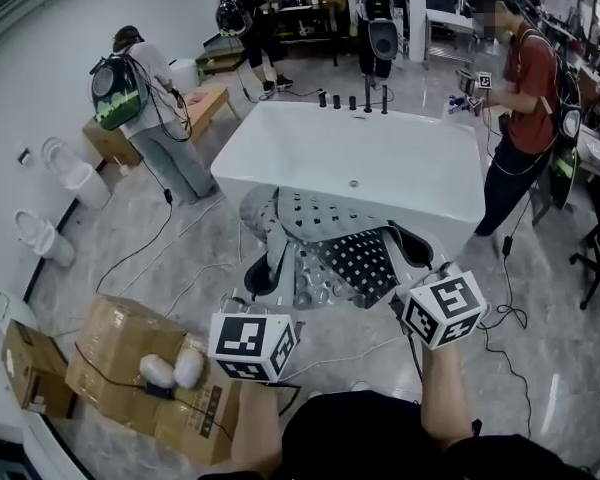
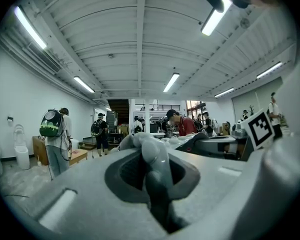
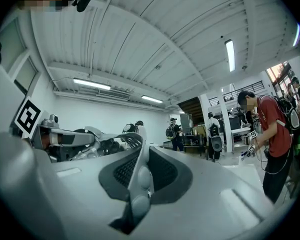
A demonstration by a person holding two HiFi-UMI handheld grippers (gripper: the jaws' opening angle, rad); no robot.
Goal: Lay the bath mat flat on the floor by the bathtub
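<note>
Jaws on the left gripper (image 2: 155,194) stand almost together, pinched on a thick fold of the grey bath mat (image 1: 332,248) that rises straight up between them. The right gripper (image 3: 137,189) is likewise closed on the mat, with only the mat's thickness between its jaws; an edge stands upright in the grip, two round suction cups showing on it just above the pads. In the head view the two grippers are side by side and a little apart, marker cubes toward the person. The mat is stretched between and beyond them, clear of the floor (image 1: 540,348). It is crumpled rather than flat, with its studded underside turned upward and one dark perforated panel folded over the middle. It hangs in front of the near wall of the white bathtub (image 1: 360,158). Its far edge seems to reach the tub's rim, though whether it touches is hard to tell from this angle. Cardboard boxes (image 1: 130,358) sit on the floor to the person's left.
</note>
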